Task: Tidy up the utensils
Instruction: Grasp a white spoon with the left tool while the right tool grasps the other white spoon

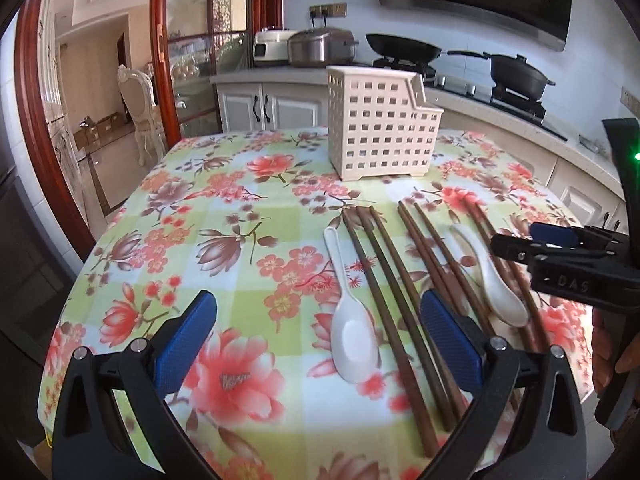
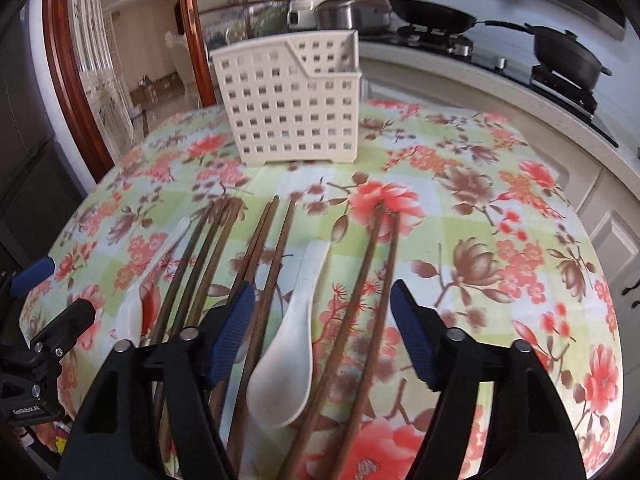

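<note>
Right gripper's fingers (image 2: 234,332) hide the near ends of the chopsticks (image 2: 256,264); the left spoon (image 2: 132,316) is blurred, partly covered

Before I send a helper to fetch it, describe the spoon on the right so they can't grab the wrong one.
Start at the white perforated utensil caddy at the far side of the floral tablecloth. In front of it lie brown chopsticks in rows; the white ceramic spoon lies between the middle chopsticks and the rightmost pair. The other spoon lies left of all the chopsticks.
</note>
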`<action>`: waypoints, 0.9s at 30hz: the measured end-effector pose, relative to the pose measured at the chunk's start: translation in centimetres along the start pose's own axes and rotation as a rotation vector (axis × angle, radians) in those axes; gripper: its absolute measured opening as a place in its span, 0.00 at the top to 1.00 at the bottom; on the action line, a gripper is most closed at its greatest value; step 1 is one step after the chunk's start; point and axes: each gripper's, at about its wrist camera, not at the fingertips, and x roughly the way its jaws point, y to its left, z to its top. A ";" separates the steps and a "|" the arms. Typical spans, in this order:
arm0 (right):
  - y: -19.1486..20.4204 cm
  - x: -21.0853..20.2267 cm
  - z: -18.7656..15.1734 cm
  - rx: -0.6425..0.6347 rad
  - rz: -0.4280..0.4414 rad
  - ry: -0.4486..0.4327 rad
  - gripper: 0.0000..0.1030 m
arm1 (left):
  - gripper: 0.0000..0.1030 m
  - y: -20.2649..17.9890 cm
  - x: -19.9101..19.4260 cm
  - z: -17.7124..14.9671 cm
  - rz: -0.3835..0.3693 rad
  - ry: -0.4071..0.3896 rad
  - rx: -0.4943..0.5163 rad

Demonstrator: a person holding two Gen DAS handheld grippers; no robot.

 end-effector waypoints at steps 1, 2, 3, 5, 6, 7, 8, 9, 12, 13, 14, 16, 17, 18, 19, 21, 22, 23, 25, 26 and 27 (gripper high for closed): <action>0.2 0.6 0.3 -0.005 0.002 0.020 0.44 | 0.04 0.2 0.7 0.3 -0.002 0.018 -0.001; 0.4 1.1 0.5 -0.011 0.002 0.039 0.46 | 0.04 0.2 1.3 0.6 -0.009 0.037 -0.005; 0.5 1.6 0.7 -0.017 0.000 0.055 0.50 | 0.04 0.2 1.7 0.9 -0.015 0.053 -0.008; 0.7 2.5 1.1 -0.032 -0.006 0.087 0.55 | 0.04 0.3 3.0 1.4 -0.034 0.105 -0.006; 0.8 2.9 1.3 -0.037 -0.009 0.101 0.60 | 0.04 0.3 3.6 1.7 -0.048 0.133 -0.004; 0.8 3.2 1.5 -0.039 -0.015 0.109 0.62 | 0.04 0.3 4.3 2.0 -0.062 0.162 -0.003; 0.7 3.4 1.6 -0.039 -0.021 0.116 0.63 | 0.04 0.3 4.6 2.1 -0.065 0.173 -0.001; 0.5 3.7 1.7 -0.035 -0.026 0.123 0.64 | 0.05 0.3 5.0 2.2 -0.064 0.182 0.002; 0.4 4.3 1.8 -0.032 -0.014 0.144 0.68 | 0.05 0.4 6.1 2.7 -0.072 0.202 -0.009; 0.4 4.5 1.8 -0.033 -0.010 0.148 0.68 | 0.05 0.6 6.4 2.9 -0.084 0.214 -0.025; 0.4 4.6 1.8 -0.034 -0.004 0.152 0.68 | 0.05 0.7 6.6 3.1 -0.094 0.222 -0.038; 0.5 4.9 1.7 -0.037 0.006 0.162 0.70 | 0.09 0.9 7.1 3.6 -0.103 0.236 -0.054; 0.6 5.1 1.7 -0.037 0.010 0.165 0.70 | 0.15 0.8 7.3 3.7 -0.101 0.243 -0.050; 0.6 5.2 1.6 -0.037 0.015 0.167 0.71 | 0.22 0.7 7.6 3.9 -0.098 0.251 -0.043; 0.6 5.3 1.6 -0.038 0.016 0.169 0.71 | 0.24 0.7 7.9 4.1 -0.094 0.259 -0.039; 0.8 5.3 1.7 -0.041 0.025 0.169 0.71 | 0.29 0.6 8.3 4.2 -0.096 0.271 -0.036; 0.9 5.3 1.7 -0.044 0.029 0.166 0.71 | 0.30 0.5 8.5 4.3 -0.101 0.276 -0.035; 1.0 5.3 1.8 -0.047 0.033 0.165 0.71 | 0.31 0.5 8.7 4.3 -0.104 0.281 -0.032; 1.2 5.4 1.9 -0.050 0.037 0.164 0.71 | 0.36 0.4 9.1 4.5 -0.106 0.292 -0.027; 1.2 5.5 1.9 -0.050 0.039 0.166 0.71 | 0.40 0.3 9.3 4.5 -0.104 0.295 -0.025; 1.2 5.6 1.9 -0.049 0.041 0.168 0.71 | 0.46 0.2 9.7 4.6 -0.100 0.302 -0.022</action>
